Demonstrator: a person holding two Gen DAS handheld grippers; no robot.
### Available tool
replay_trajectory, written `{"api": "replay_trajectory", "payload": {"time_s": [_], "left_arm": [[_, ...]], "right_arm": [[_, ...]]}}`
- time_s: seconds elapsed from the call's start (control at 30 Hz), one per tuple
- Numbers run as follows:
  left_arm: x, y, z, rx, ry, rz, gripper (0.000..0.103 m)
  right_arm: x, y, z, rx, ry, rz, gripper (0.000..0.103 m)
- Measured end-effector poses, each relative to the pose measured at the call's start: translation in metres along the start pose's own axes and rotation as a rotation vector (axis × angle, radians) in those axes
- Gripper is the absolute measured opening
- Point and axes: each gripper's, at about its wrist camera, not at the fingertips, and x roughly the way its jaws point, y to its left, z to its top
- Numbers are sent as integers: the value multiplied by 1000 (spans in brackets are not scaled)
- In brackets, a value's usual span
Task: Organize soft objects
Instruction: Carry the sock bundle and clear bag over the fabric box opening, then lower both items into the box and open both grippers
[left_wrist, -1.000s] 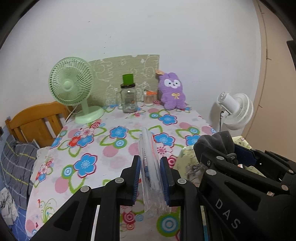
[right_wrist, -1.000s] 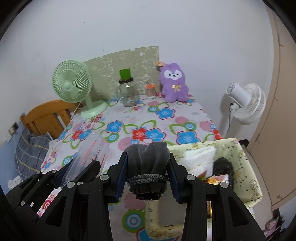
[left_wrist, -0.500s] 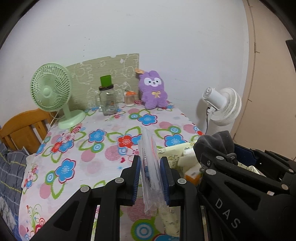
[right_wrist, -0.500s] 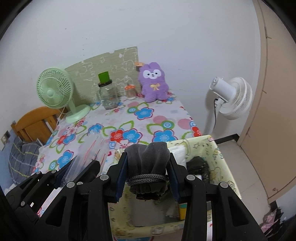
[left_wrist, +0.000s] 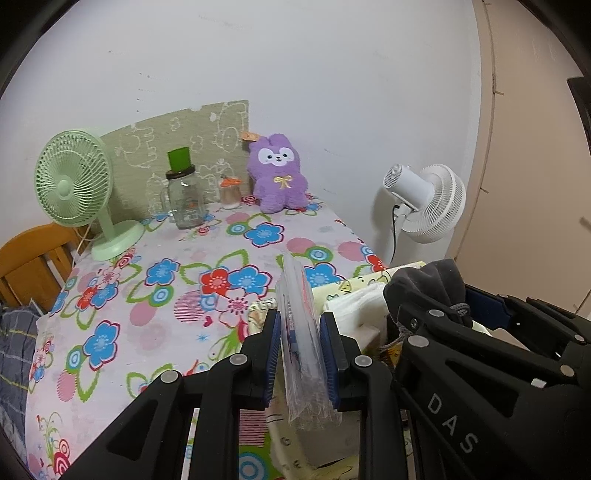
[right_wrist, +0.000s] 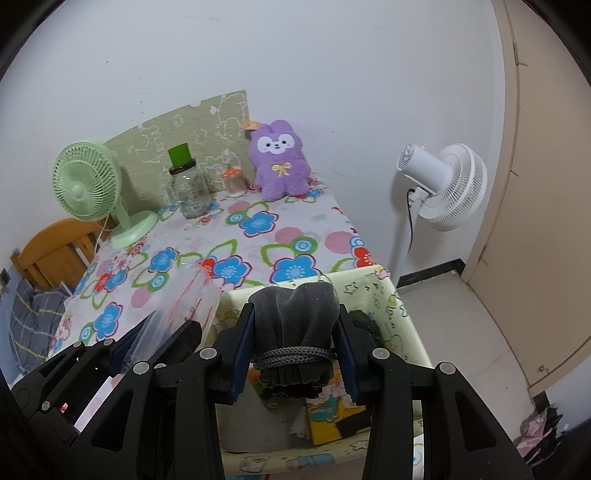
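Here, only the right wrist view is showing the inside of the yellow fabric bin (right_wrist: 400, 314), sitting just past the table's right edge with paper and dark items in it; the left wrist view is catching just its rim. The right gripper (right_wrist: 295, 345) is pinching a dark grey cloth pouch (right_wrist: 293, 317) tied with a cord, over the bin. The left gripper (left_wrist: 301, 350) is pinching a flat clear plastic bag (left_wrist: 299, 332) with red and blue print, held upright beside the bin's left rim. Farther off, on the flowered tablecloth (left_wrist: 177, 295), one green fan (left_wrist: 74, 184), one glass jar (left_wrist: 184, 199) and one purple plush rabbit (left_wrist: 279, 175) are standing. One white fan (right_wrist: 443, 184) is standing on the floor to the right.
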Motion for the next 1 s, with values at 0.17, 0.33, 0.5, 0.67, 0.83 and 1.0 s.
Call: {"api": "replay_trajectory", "payload": {"time_s": [0.17, 0.33, 0.5, 0.67, 0.83, 1.0], "left_arm": [[10, -6, -1, 6, 21, -14, 21], [22, -13, -5, 17, 61, -29, 26], [32, -18, -8, 31, 93, -28, 35], [36, -23, -10, 50, 99, -22, 56], [44, -22, -9, 45, 134, -10, 67], [46, -22, -8, 42, 136, -3, 76]], "right_arm": [[7, -10, -2, 9, 18, -15, 44], [15, -19, -7, 26, 45, -21, 44], [23, -26, -13, 37, 71, -21, 44], [30, -30, -15, 48, 87, -22, 44], [37, -36, -17, 65, 100, -17, 44], [42, -39, -15, 80, 98, -3, 44]]}}
